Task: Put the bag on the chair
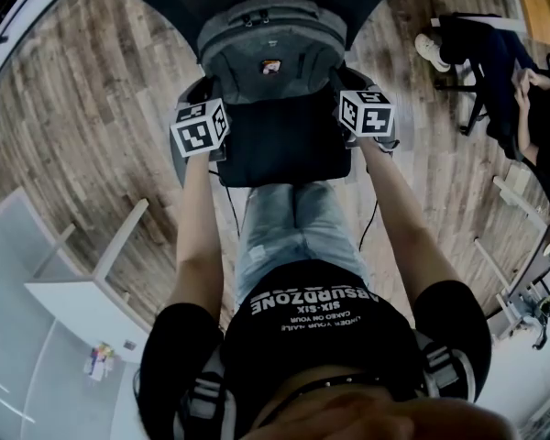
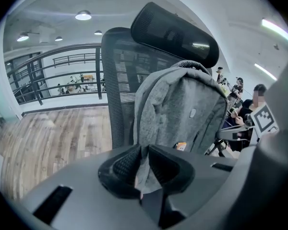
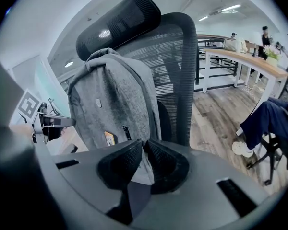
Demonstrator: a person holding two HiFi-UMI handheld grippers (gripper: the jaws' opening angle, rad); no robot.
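A grey backpack (image 1: 270,49) stands upright on the black office chair (image 1: 284,145), leaning against its mesh backrest (image 2: 120,95). In the head view my left gripper (image 1: 204,125) sits at the bag's left lower side and my right gripper (image 1: 363,113) at its right lower side. The left gripper (image 2: 143,164) is shut on a fold of the bag's grey fabric (image 2: 182,109). In the right gripper view the right gripper (image 3: 142,159) likewise pinches the grey backpack (image 3: 113,99) at its edge. The chair's headrest (image 3: 117,20) rises above the bag.
Wooden floor (image 1: 101,117) surrounds the chair. A seated person (image 1: 522,90) is at the far right, with a shoe (image 1: 431,51) pointing this way. A white table (image 1: 64,291) stands at my lower left. A railing (image 2: 53,75) and a long counter (image 3: 240,56) lie further off.
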